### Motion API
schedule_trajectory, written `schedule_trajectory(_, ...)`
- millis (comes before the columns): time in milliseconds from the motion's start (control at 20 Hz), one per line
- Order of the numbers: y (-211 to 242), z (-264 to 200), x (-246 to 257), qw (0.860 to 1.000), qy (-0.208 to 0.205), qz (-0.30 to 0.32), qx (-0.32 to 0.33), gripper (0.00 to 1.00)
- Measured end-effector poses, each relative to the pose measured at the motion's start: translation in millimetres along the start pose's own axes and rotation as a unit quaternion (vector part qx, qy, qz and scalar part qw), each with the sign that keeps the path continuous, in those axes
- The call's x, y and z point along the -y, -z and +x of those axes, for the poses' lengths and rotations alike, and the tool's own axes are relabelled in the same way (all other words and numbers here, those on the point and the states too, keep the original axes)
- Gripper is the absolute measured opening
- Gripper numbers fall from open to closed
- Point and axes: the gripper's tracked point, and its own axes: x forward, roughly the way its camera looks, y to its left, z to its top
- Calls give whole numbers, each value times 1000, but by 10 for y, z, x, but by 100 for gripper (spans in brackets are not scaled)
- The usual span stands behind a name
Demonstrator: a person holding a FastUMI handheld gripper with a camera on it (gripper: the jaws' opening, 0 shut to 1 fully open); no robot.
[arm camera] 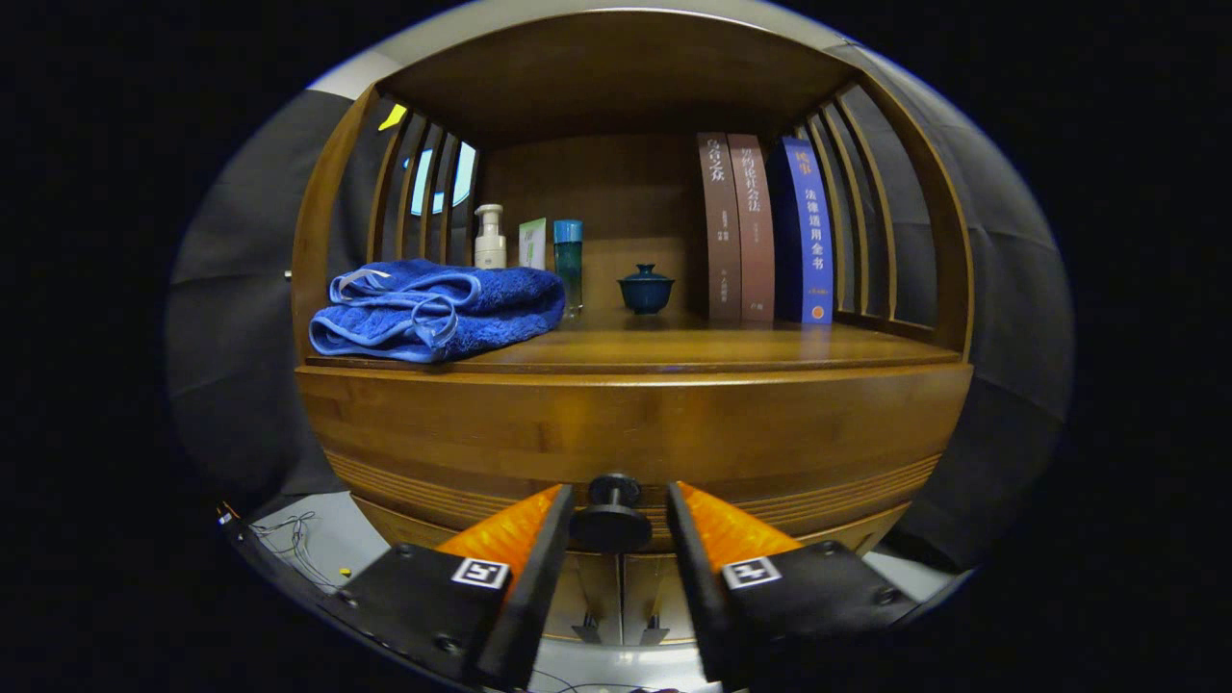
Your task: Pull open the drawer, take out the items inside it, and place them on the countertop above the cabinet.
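claw (619, 520) level, fingers parted, straddling a knob (610, 520)

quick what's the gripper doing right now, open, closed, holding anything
Gripper: open, fingers on either side of the drawer knob, with small gaps to it, not clamped; holding nothing.

The counter (674, 348) sits atop the cabinet, roofed by a shelf and flanked by slatted sides. On its left front lies a folded towel (435, 310). Behind the towel, toward the back wall, stand a pump bottle (490, 238), a small box (532, 243) and a tall bottle (569, 264), in that order from left to right. A lidded cup (646, 288) sits right of the tall bottle, near the middle. Three books (760, 229) stand upright at the right, just beside the right slats. Below the counter is the drawer front (626, 423), its knob (612, 515) between the gripper (619, 520) jaws, which stand apart on either side of it.
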Motion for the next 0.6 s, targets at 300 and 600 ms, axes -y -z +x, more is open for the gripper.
schedule_trajectory(300, 11, 41, 19, 1000, 8, -8, 0, 38)
schedule_trajectory(600, 54, -199, 14, 1000, 7, -10, -6, 30)
